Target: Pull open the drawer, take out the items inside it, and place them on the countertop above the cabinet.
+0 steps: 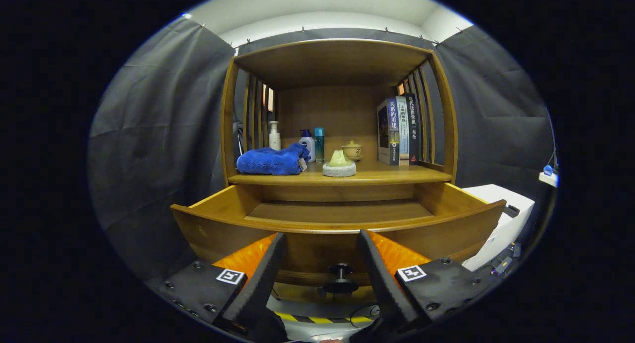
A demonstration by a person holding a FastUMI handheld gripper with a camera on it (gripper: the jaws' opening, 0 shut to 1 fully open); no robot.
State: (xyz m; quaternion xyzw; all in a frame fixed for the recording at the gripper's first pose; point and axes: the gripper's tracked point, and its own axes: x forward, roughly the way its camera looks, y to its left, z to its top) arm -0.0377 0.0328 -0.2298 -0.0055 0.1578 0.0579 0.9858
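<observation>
Fingers of my claw [321, 243] stand apart, straddling the drawer [337, 219] knob [340, 272]; ahead, the drawer gapes, its floor partly hidden behind its front edge.

The drawer [337, 219] stands pulled out below the countertop [397, 175], with its knob [340, 271] between the spread fingers of the gripper [322, 241], untouched. On the countertop, left to right: towel [270, 162], bottles [297, 140] behind it, a small rounded item [339, 164] in front of a lidded cup [352, 149], and upright books [399, 129]. A box [501, 219] sits right of the cabinet.
</observation>
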